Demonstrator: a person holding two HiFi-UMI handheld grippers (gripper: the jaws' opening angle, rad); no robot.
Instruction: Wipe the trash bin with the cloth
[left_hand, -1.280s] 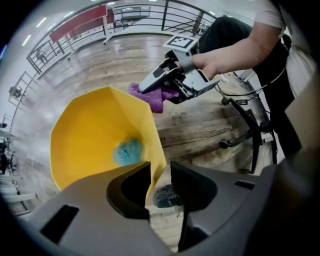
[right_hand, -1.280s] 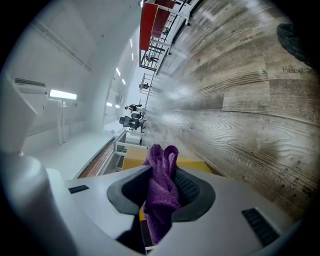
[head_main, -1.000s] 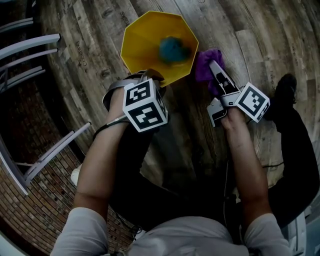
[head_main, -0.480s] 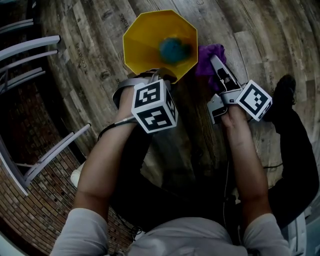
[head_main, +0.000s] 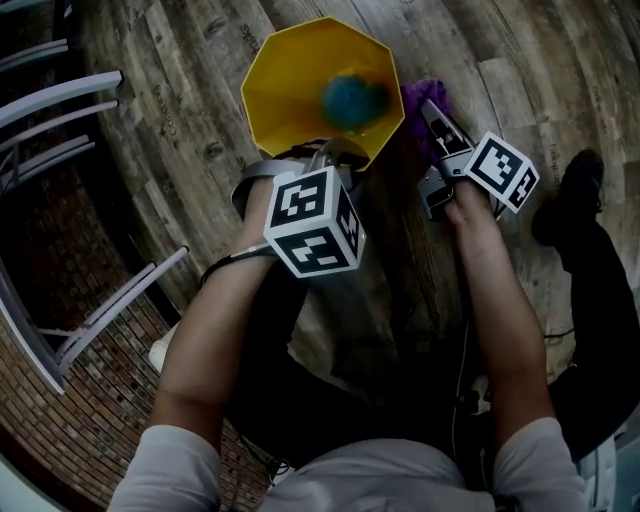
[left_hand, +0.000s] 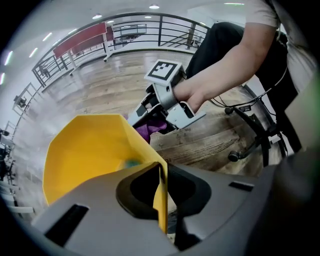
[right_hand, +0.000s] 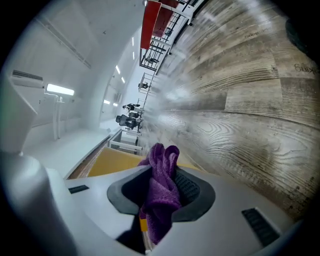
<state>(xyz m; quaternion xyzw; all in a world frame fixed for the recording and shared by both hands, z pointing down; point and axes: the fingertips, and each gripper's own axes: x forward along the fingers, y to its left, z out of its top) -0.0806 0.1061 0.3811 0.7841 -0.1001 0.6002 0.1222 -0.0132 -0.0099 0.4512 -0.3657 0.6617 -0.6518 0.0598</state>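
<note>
On bin (head_main: 285, 90) rim, left gripper (left_hand: 161, 172) just clamped, right gripper (right_hand: 165, 172) grasping cloth (right_hand: 159, 202) alongside

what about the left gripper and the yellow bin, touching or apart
Touching. In the left gripper view the left gripper is clamped on the rim of the yellow bin, one jaw either side of its wall.

The person's left forearm (head_main: 215, 330) reaches forward, and the left gripper (left_hand: 161, 197) points steeply down with its marker cube (head_main: 312, 222) turned up toward the head. Its jaws have just been closing and now pinch the near wall of the yellow trash bin (left_hand: 90, 155) at the rim. The right forearm (head_main: 490, 280) stretches out alongside, apart from the left. The right gripper (right_hand: 160, 192) tilts only slightly downward, its jaws clamped on a bunched purple cloth (right_hand: 162, 160) that sticks out past them. Both arms are bare below short sleeves (head_main: 165, 470).
</note>
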